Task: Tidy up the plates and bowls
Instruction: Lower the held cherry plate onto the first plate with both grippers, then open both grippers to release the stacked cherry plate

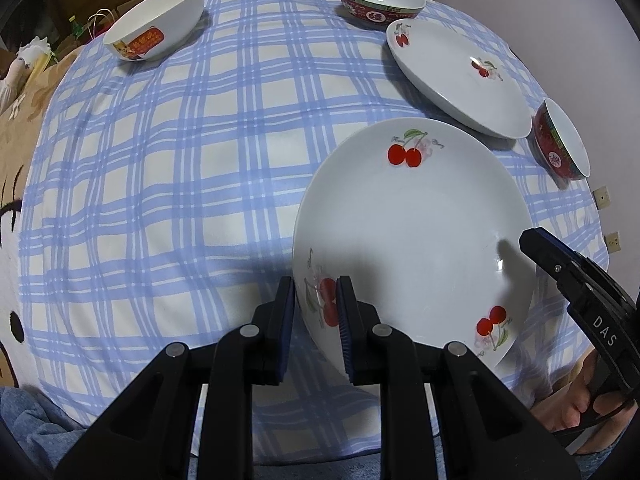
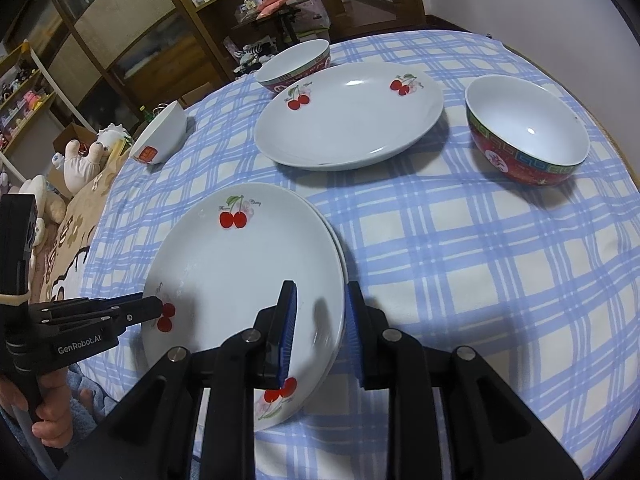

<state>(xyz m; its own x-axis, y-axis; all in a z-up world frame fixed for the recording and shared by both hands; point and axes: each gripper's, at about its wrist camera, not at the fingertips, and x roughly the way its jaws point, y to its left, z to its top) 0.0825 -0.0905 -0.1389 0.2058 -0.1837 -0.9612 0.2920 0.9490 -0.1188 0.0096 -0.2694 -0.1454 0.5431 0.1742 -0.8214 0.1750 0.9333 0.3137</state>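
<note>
Near cherry plate (image 2: pixel 240 272), stacked on a second plate on the blue checked tablecloth (image 1: pixel 180 160). The left gripper (image 1: pixel 316 320) straddles its left rim and the right gripper (image 2: pixel 320 328) its right rim, each with jaws narrowly parted; whether the pads press cannot be told. Beyond lie another cherry plate (image 2: pixel 348 120), two red bowls (image 2: pixel 528 132) and a white bowl (image 1: pixel 156 20).

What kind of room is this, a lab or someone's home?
Most likely a home dining or living room: a checked tablecloth with cherry plates, a cluttered wooden cabinet, and stuffed toys beside the table.
</note>
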